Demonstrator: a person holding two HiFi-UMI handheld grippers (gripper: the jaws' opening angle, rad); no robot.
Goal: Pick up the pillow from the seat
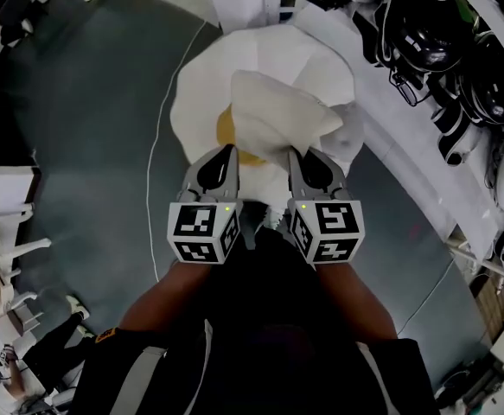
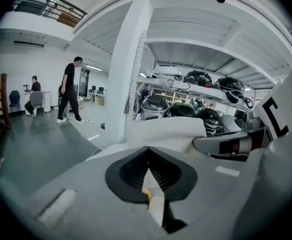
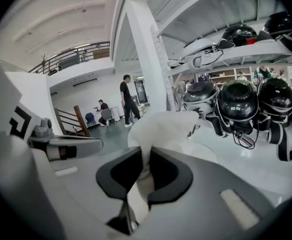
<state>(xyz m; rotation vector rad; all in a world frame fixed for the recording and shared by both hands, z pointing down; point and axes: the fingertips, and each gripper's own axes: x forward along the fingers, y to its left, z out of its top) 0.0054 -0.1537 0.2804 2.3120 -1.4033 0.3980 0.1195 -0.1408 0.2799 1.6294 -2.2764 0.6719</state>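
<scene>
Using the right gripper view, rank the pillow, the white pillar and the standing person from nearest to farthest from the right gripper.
1. Pillow: clamped in the right gripper.
2. White pillar: behind it, centre.
3. Standing person: far back, left of the pillar.

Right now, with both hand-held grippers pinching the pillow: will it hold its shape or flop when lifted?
Probably floppy: the pillow creases and folds where the left hand-held gripper and the right hand-held gripper pinch its near edge. Likely light for its size, since two small pinches appear to hold it up over the seat. Slipping seems unlikely, as fabric is bunched between both sets of jaws.
</scene>
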